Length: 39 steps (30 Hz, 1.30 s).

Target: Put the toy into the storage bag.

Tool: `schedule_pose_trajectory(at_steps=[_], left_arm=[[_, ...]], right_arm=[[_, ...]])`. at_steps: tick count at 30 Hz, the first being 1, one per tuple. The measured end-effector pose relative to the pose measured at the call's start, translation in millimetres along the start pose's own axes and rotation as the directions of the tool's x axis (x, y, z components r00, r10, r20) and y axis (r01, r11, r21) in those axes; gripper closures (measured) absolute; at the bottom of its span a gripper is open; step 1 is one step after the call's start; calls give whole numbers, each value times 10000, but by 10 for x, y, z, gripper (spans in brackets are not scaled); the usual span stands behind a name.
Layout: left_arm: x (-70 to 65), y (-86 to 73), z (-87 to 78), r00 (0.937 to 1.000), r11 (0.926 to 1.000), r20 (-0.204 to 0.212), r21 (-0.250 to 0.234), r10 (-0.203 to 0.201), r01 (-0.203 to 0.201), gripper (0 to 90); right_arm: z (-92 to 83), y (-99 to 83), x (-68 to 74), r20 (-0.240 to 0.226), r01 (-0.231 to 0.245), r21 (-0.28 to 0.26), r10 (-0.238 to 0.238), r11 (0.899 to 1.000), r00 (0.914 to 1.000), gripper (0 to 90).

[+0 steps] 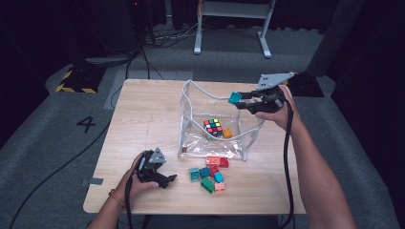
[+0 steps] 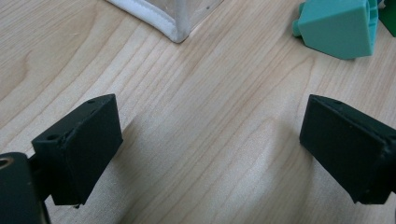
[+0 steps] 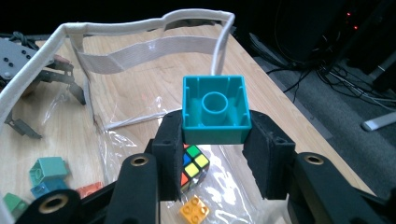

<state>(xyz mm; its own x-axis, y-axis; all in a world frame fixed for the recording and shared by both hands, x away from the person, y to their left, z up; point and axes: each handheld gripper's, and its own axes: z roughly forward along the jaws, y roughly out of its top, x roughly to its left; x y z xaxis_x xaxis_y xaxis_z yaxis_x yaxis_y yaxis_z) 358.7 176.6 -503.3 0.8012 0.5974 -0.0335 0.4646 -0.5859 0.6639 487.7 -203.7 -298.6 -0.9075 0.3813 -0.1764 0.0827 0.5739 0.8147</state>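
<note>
Below my right gripper (image 3: 215, 151), clamped on a teal hollow plastic brick (image 3: 215, 110), I see the clear white-trimmed pouch (image 1: 191, 102); left gripper (image 2: 210, 149) jaws apart, empty.

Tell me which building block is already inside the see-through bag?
The orange block, lying beside the puzzle cube in the clear bag. The teal block is held above in the right gripper; the others lie on the table.

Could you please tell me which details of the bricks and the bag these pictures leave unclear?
- Teal brick held by the right gripper: its studded top faces away in the right gripper view.
- Puzzle cube: partly behind a jaw.
- Green brick: cut by the top edge, left gripper view.
- Loose bricks: too small to count, high view.
</note>
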Motion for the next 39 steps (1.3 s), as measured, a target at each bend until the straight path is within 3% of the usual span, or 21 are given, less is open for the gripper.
schedule_pose_trajectory(at_steps=[3,14,20,21,22,23,24,25,26,29,31,32,33,39], left_arm=[[0,0,1,10000,10000,-11,-4,5,-5,58],[2,0,-1,10000,10000,-12,21,34,-34,58],[2,0,-1,10000,10000,-11,25,36,-36,58],[2,0,-1,10000,10000,-11,23,35,-35,58],[3,0,-1,10000,10000,-15,29,38,-38,58],[-1,0,0,10000,10000,-5,-4,-1,1,58],[-1,0,0,10000,10000,-5,-4,-1,1,58],[0,0,0,10000,10000,-3,-2,0,0,58],[0,0,0,10000,10000,-1,-3,0,0,58],[0,0,0,10000,10000,-1,-3,1,-1,58],[0,0,0,10000,10000,3,-1,-1,1,58],[0,0,0,10000,10000,3,-1,-1,1,58],[1,0,0,10000,10000,-5,6,-1,1,58],[1,0,-1,10000,10000,-8,10,0,0,58]], right_arm=[[126,78,39,-310,239,208,-232,9995,9992,596],[378,144,30,-376,515,1369,-468,9893,9982,596],[534,148,47,-823,951,2142,-790,9722,9935,596],[578,147,53,-1032,1106,2619,-861,9587,9909,596],[578,147,53,-1032,1106,2619,-861,9587,9909,596],[615,142,60,-1127,1326,3191,-1013,9384,9885,596],[615,142,60,-1127,1326,3191,-1013,9384,9885,596],[634,139,60,-1092,1348,3478,-1028,9278,9887,597],[674,125,44,-1132,1454,3882,-1095,9100,9875,596],[689,102,36,-1062,1386,4167,-1033,8984,9890,596],[686,34,-5,-1006,1292,4718,-923,8722,9906,596],[686,34,-5,-1006,1292,4718,-923,8722,9906,596],[658,-14,-37,-857,1160,5065,-840,8544,9928,596],[550,-153,-113,-572,834,5414,-623,8366,9964,596]])
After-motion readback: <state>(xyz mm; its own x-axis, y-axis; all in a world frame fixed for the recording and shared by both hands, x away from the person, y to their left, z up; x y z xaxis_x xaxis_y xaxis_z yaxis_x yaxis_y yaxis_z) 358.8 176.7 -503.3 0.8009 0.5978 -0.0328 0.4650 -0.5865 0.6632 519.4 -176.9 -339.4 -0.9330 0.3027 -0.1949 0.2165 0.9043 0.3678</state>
